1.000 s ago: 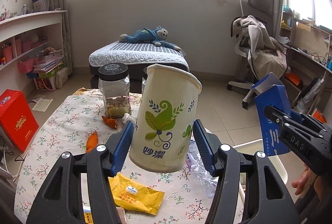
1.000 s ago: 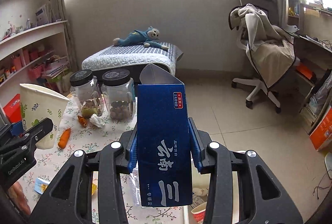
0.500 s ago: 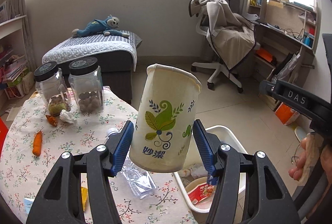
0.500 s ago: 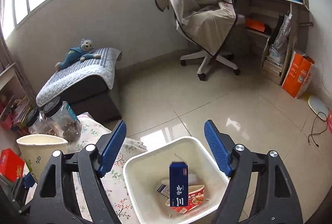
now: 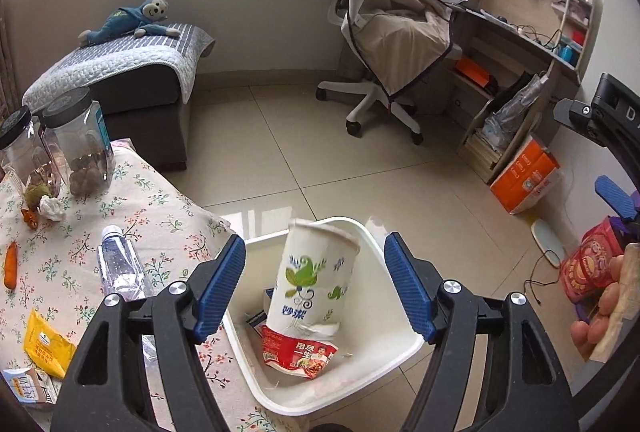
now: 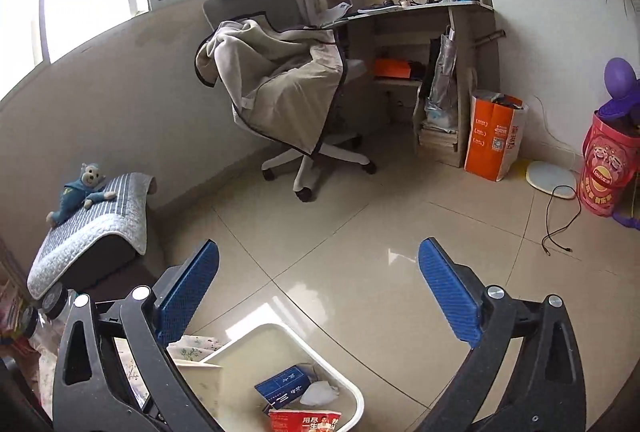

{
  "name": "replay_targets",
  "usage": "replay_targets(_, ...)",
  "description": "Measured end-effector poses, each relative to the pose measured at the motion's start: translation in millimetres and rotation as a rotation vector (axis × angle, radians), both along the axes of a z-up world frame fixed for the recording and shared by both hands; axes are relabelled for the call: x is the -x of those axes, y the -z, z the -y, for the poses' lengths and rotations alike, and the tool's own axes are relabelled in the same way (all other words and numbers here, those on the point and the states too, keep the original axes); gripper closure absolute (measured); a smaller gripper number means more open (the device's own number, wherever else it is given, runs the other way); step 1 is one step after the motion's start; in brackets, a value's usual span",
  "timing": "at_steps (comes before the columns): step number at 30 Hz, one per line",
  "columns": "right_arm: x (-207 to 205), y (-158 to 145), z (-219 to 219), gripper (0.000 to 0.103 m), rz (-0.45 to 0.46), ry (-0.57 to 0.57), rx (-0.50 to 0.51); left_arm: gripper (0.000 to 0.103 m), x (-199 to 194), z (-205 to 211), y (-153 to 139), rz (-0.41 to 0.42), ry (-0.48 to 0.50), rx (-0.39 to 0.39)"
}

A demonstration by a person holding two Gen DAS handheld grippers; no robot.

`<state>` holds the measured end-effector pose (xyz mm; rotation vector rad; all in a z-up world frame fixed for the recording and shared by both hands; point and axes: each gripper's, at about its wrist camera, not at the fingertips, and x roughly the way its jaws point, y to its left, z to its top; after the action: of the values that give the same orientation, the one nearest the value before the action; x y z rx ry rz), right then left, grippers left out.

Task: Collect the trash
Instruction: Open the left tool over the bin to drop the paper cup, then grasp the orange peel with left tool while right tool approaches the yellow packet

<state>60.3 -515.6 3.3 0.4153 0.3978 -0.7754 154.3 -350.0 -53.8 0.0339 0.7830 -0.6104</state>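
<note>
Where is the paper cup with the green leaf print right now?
In the left wrist view the paper cup is inside the white bin beside the table, tilted, on a red wrapper, between the opening left gripper pads but touching neither.

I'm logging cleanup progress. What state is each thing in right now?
Left tool: opening, pads off the cup.
Right tool: opening, nothing between pads.
Cup: released, upright in the bin.
Bin: open, partly filled.
Blue box: lying in bin.
Bottle: lying on table, capped.
Jars: upright, lidded.
Yellow packet: on table, uncollected.
</note>
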Motion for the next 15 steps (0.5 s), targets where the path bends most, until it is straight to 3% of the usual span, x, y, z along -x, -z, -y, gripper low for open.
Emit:
replay_targets(5,-4,0,-13,0.007,-0.005,-0.024,0.014,0.025,-1,-23,-13,0.062,-0.061,-0.018)
replay_targets(15,-31,-4,-88,0.007,-0.053,-0.177,0.142,0.017,-15,-108,-46,0.169,-0.252,-0.003)
